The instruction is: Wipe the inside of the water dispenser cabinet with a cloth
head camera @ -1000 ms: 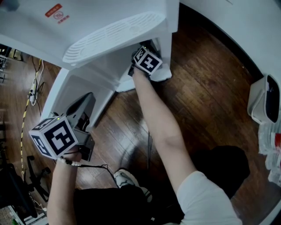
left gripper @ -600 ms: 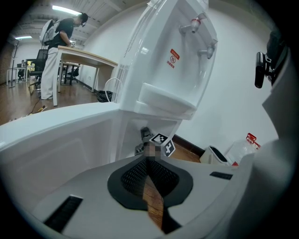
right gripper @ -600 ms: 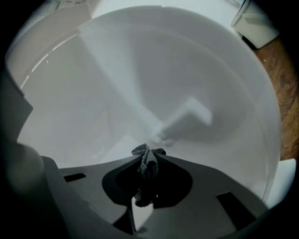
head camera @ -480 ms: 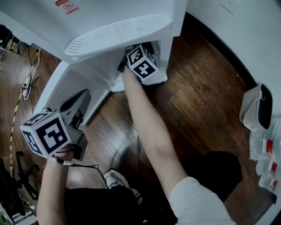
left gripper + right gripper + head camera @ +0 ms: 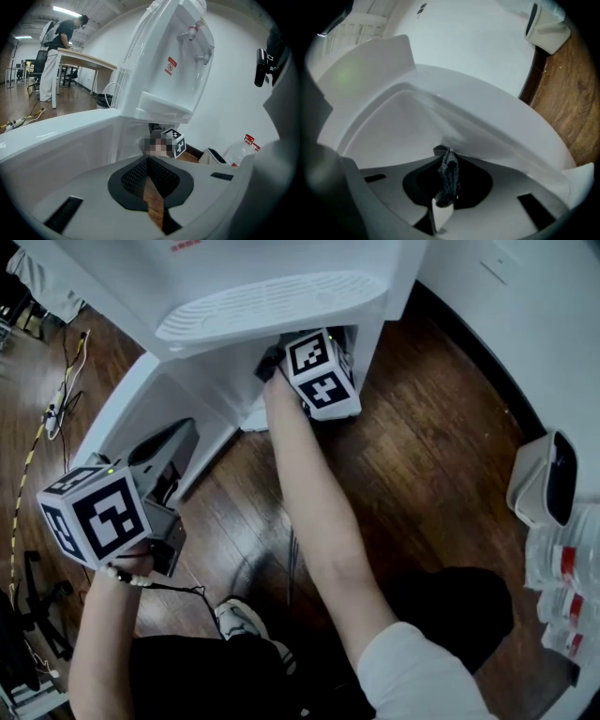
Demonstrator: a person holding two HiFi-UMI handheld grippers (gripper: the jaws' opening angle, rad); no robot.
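Right gripper (image 5: pixel 447 185), clamped on the dark cloth (image 5: pixel 449 174), has edged rightward inside the water dispenser cabinet (image 5: pixel 214 381) at upper centre: wiping continues. Left gripper (image 5: pixel 148 161) idles closed, empty.

Shows the water dispenser (image 5: pixel 281 277) standing ahead on the wood floor (image 5: pixel 441 427), its cabinet door (image 5: pixel 122 418) swung open to the left. Places the right gripper (image 5: pixel 445 157) inside the cabinet (image 5: pixel 234 371) under the drip tray (image 5: pixel 272 304), the cloth (image 5: pixel 449 178) between its jaws and close against an inner surface. Leaves the left gripper (image 5: pixel 150 164) low at the left, outside the cabinet and just beside the open door, with a bin (image 5: pixel 542 479) and bottles (image 5: pixel 567 582) well off to the right by the wall and cables (image 5: pixel 47 427) on the floor at the far left.
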